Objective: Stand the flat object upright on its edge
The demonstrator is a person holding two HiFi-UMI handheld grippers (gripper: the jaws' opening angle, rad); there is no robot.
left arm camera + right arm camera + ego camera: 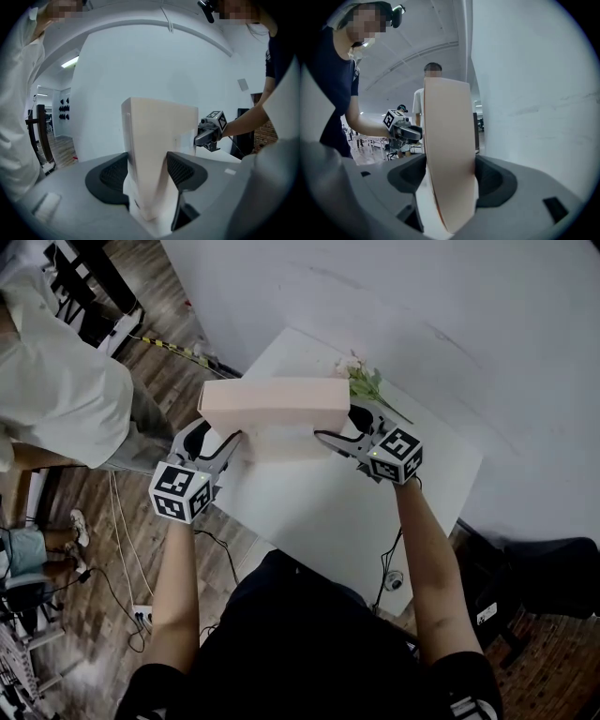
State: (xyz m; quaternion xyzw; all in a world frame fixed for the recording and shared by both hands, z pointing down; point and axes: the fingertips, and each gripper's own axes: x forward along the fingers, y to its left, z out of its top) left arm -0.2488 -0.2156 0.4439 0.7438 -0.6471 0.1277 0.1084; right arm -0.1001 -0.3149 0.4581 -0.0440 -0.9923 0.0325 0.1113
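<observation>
Your left gripper (228,444) and right gripper (326,437) each clench 1 end of the pink box (274,405). It is upright, long edge down, near the table's (319,512) far corner.

background stuff around the white table (319,512)
a flower (361,379) lies at its far edge, someone in a white shirt (56,390) stands left on the wood floor (178,362).

flat box (274,407) | pale pink | upright, long edge down | table's (328,512) far half

left gripper (147,171): clamps pale box (159,133) | right gripper (199,139): far end
</observation>
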